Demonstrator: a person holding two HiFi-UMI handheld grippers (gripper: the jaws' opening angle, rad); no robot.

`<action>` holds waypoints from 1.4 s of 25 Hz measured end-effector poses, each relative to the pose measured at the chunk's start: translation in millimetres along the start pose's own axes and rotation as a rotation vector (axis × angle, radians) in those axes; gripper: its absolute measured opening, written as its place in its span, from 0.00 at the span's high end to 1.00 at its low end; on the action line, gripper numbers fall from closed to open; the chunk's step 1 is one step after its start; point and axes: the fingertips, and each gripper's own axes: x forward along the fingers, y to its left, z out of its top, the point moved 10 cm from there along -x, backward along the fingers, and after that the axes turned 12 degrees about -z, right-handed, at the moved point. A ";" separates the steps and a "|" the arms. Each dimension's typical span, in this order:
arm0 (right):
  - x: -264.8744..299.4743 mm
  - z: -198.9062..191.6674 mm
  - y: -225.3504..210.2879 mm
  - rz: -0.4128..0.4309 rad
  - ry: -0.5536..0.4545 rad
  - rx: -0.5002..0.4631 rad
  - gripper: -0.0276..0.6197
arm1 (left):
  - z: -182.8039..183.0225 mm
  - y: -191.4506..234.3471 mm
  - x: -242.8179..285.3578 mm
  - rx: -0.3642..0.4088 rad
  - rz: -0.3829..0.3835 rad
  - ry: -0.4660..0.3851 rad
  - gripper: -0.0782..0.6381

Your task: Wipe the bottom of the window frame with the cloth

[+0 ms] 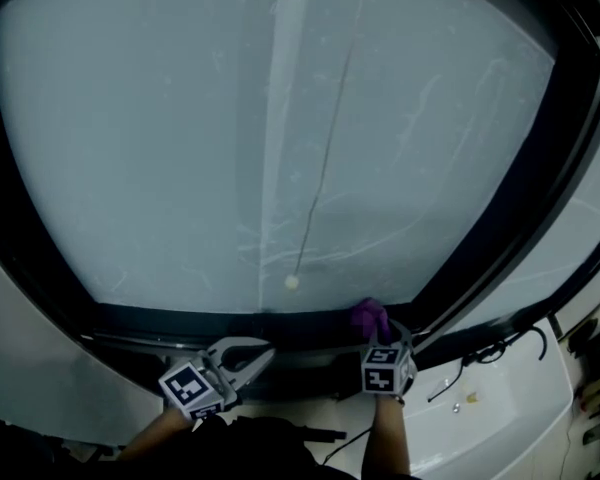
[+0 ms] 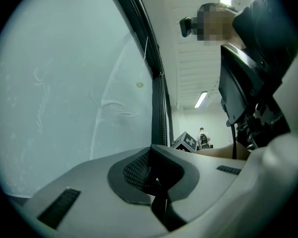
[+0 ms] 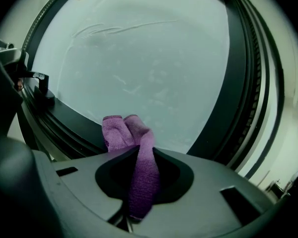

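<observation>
The purple cloth [image 1: 369, 317] [image 3: 121, 132] is pinched in my right gripper [image 1: 380, 336] [image 3: 141, 155], which is shut on it. A folded end sticks out past the jaws. This end sits at the dark bottom of the window frame [image 1: 180, 324] [image 3: 64, 125], close to the frame's lower right corner; I cannot tell if it touches. My left gripper [image 1: 262, 352] [image 2: 156, 155] hovers to the left just below the same frame, its jaws shut with nothing between them. The large pale window pane [image 1: 180, 148] fills the head view.
A thin cord with a small white ball [image 1: 292, 281] hangs in front of the pane above the grippers. A black handle [image 3: 37, 82] juts from the frame at left. A white ledge [image 1: 500, 418] with dark cables lies at lower right. A person [image 2: 202, 134] stands far off.
</observation>
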 end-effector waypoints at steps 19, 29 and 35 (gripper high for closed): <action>17.0 -20.8 -37.7 -0.156 0.054 0.077 0.86 | -0.2 6.2 -2.8 -0.038 -0.057 0.013 0.89; 24.1 -28.4 -52.4 -0.225 0.082 0.118 0.86 | -0.5 4.4 -1.9 -0.012 -0.030 0.028 0.89; 23.0 -29.1 -54.7 -0.240 0.081 0.122 0.86 | 0.2 3.4 -2.2 -0.019 -0.017 0.025 0.89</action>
